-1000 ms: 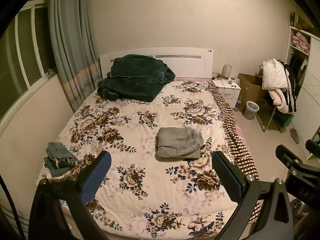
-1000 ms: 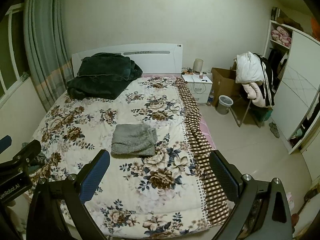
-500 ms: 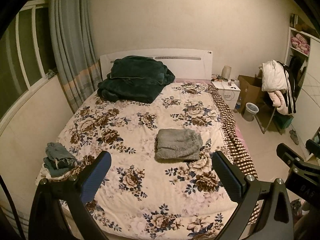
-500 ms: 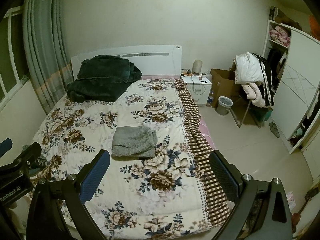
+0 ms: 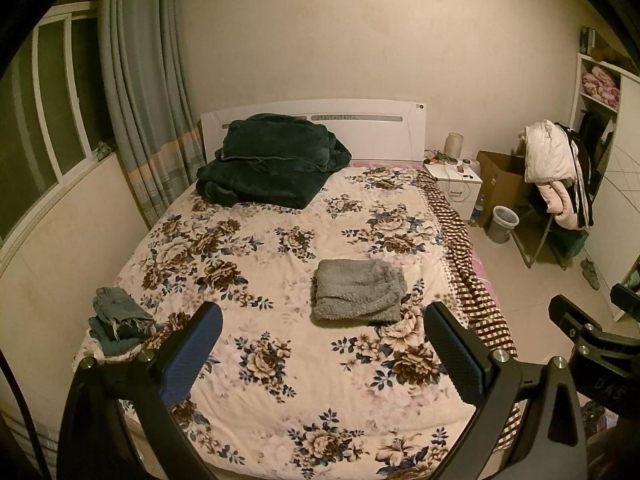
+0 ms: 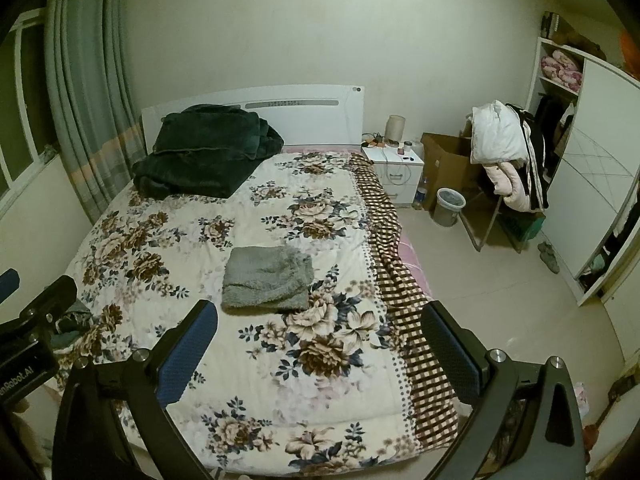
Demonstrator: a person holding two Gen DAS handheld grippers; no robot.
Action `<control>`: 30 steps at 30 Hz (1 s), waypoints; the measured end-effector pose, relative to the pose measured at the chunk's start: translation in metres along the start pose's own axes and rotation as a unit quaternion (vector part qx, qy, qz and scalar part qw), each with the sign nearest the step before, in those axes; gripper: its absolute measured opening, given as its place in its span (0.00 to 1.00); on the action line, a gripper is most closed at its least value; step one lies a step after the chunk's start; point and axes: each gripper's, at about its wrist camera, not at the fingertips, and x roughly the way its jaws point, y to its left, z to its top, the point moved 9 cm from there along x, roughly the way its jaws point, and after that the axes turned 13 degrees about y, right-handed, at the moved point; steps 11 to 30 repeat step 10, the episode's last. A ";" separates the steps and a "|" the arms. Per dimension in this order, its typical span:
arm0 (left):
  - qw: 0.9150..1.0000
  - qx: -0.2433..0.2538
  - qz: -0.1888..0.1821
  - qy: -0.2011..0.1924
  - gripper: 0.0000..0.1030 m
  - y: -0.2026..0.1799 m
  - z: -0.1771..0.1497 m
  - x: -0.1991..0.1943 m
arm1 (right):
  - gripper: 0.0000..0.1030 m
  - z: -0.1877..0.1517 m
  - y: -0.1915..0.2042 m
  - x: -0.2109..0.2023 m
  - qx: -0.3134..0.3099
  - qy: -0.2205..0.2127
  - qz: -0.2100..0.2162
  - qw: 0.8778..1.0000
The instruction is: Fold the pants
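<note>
Grey pants (image 5: pixel 357 291) lie folded mid-frame on the bed (image 5: pixel 280 380); both the left gripper (image 5: pixel 326 354) and right gripper (image 6: pixel 320 350) hang back, fingers wide, holding nothing. Folding looks finished; next, probably the jeans pile (image 5: pixel 120 320) at lower left.

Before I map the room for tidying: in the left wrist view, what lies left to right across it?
Window → curtain → dark green blanket → nightstand → cardboard box → clothes over a chair → shelf.
</note>
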 end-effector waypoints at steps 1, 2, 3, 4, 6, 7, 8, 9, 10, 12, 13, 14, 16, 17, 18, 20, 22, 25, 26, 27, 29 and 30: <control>1.000 0.000 0.000 0.000 1.00 0.001 0.001 0.000 | 1.00 -0.005 -0.002 -0.001 0.002 -0.001 -0.001 1.000; 1.000 0.000 0.000 0.000 1.00 0.001 0.001 0.000 | 1.00 -0.005 -0.001 -0.001 0.003 -0.001 -0.003 1.000; 1.000 0.000 0.001 0.001 1.00 0.001 0.002 -0.001 | 1.00 -0.005 0.000 -0.001 0.003 -0.001 -0.003 1.000; 1.000 0.000 0.001 0.000 1.00 0.001 0.001 0.000 | 1.00 -0.005 0.000 -0.001 0.004 -0.002 -0.003 1.000; 1.000 0.000 0.000 0.000 1.00 0.000 0.000 0.000 | 1.00 -0.007 -0.001 -0.001 0.004 -0.001 -0.003 1.000; 1.000 0.000 0.001 -0.001 1.00 0.000 0.000 -0.001 | 1.00 -0.006 0.000 -0.001 0.004 -0.001 -0.003 1.000; 1.000 0.001 0.000 -0.002 1.00 0.000 0.000 -0.001 | 1.00 -0.007 0.000 -0.001 0.005 -0.001 -0.003 1.000; 1.000 0.001 -0.001 -0.003 1.00 0.000 0.002 -0.002 | 1.00 -0.006 0.000 -0.001 0.005 -0.001 -0.003 1.000; 1.000 0.001 -0.002 -0.002 1.00 0.001 0.003 -0.002 | 1.00 -0.006 0.000 -0.001 0.005 -0.001 -0.004 1.000; 1.000 0.001 -0.002 -0.002 1.00 0.001 0.003 -0.002 | 1.00 -0.006 0.000 -0.001 0.005 -0.001 -0.004 1.000; 1.000 0.001 -0.002 -0.002 1.00 0.001 0.003 -0.002 | 1.00 -0.006 0.000 -0.001 0.005 -0.001 -0.004 1.000; 1.000 0.001 -0.002 -0.002 1.00 0.001 0.003 -0.002 | 1.00 -0.006 0.000 -0.001 0.005 -0.001 -0.004 1.000; 1.000 0.001 -0.002 -0.002 1.00 0.001 0.003 -0.002 | 1.00 -0.006 0.000 -0.001 0.005 -0.001 -0.004 1.000; 1.000 0.001 -0.002 -0.002 1.00 0.001 0.003 -0.002 | 1.00 -0.006 0.000 -0.001 0.005 -0.001 -0.004 1.000; 1.000 0.001 -0.002 -0.002 1.00 0.001 0.003 -0.002 | 1.00 -0.006 0.000 -0.001 0.005 -0.001 -0.004 1.000; 1.000 0.001 -0.002 -0.002 1.00 0.001 0.003 -0.002 | 1.00 -0.006 0.000 -0.001 0.005 -0.001 -0.004 1.000; 1.000 0.001 -0.002 -0.002 1.00 0.001 0.003 -0.002 | 1.00 -0.006 0.000 -0.001 0.005 -0.001 -0.004 1.000; 1.000 0.001 -0.002 -0.002 1.00 0.001 0.003 -0.002 | 1.00 -0.006 0.000 -0.001 0.005 -0.001 -0.004 1.000; 1.000 0.001 -0.002 -0.002 1.00 0.001 0.003 -0.002 | 1.00 -0.006 0.000 -0.001 0.005 -0.001 -0.004 1.000; 1.000 0.001 -0.002 -0.002 1.00 0.001 0.003 -0.002 | 1.00 -0.006 0.000 -0.001 0.005 -0.001 -0.004 1.000; 1.000 0.001 -0.002 -0.002 1.00 0.001 0.003 -0.002 | 1.00 -0.006 0.000 -0.001 0.005 -0.001 -0.004 1.000; 1.000 0.001 -0.002 -0.002 1.00 0.001 0.003 -0.002 | 1.00 -0.006 0.000 -0.001 0.005 -0.001 -0.004 1.000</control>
